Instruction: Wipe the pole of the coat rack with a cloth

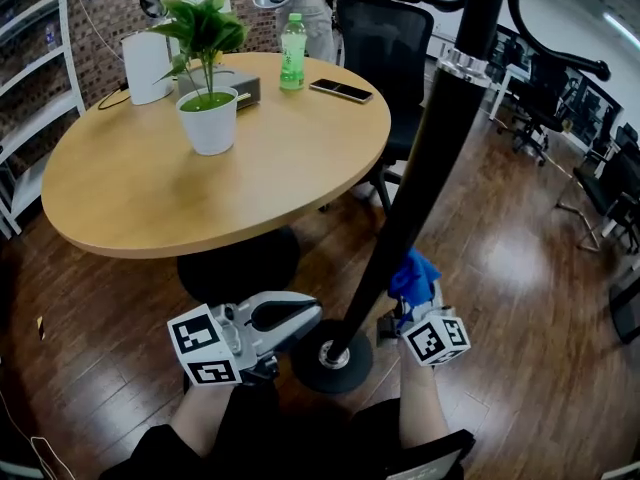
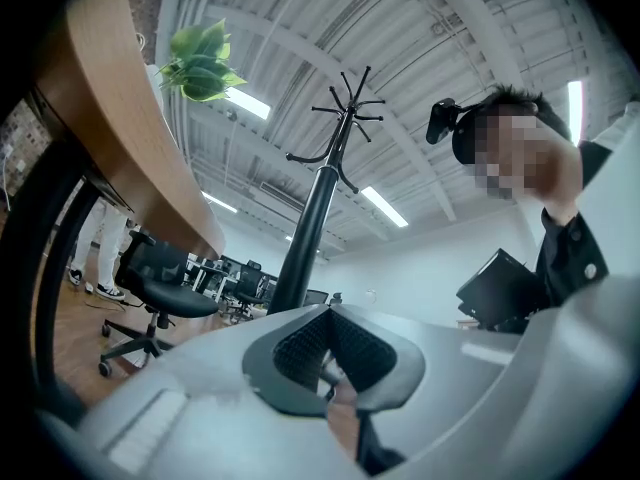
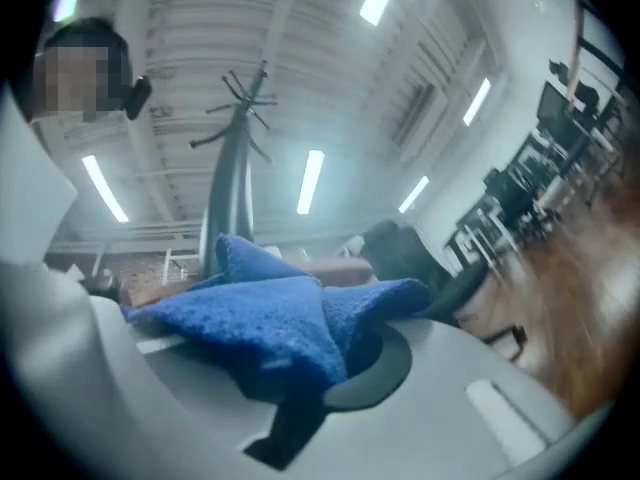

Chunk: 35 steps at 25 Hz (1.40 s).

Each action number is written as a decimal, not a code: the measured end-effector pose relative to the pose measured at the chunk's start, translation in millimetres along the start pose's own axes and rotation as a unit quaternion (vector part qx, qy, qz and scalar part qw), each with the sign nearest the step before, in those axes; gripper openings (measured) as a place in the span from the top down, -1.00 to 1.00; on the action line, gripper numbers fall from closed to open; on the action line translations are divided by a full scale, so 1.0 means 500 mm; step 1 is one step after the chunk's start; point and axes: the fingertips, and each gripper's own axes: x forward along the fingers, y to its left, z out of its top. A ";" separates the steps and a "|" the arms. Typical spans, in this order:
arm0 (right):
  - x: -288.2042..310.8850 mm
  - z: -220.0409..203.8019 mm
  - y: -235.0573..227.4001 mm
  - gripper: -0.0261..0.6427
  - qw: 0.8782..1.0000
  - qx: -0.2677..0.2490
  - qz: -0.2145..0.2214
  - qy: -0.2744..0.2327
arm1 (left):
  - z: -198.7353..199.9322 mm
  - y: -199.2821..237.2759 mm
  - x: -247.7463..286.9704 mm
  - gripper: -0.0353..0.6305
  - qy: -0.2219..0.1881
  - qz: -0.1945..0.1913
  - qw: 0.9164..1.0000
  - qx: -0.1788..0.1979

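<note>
Cloth (image 1: 413, 273) soft, light, limp: clamped between right gripper (image 1: 402, 316) fingers, seemingly touching rigid, slick pole (image 1: 420, 178) beside them. Left gripper (image 1: 308, 314) fingers closed, empty, at pole's other side.

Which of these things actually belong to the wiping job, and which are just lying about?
In the job: the coat rack pole, its round base, the blue cloth, and the right gripper clamping that cloth.
Just lying about: the round table, potted plant, green bottle, phone, office chair.
</note>
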 end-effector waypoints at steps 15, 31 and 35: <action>0.114 0.537 0.373 0.89 0.887 -0.391 0.094 -0.226 | 0.059 0.003 -0.001 0.89 -0.038 0.008 0.999 0.011; -0.128 -0.262 0.146 0.88 0.887 -0.413 0.123 0.165 | -0.010 0.014 0.002 0.89 0.002 0.007 1.000 -0.003; -0.175 -0.374 0.095 0.88 0.895 -0.373 0.112 0.218 | -0.026 0.018 -0.005 0.89 0.011 0.016 1.000 -0.009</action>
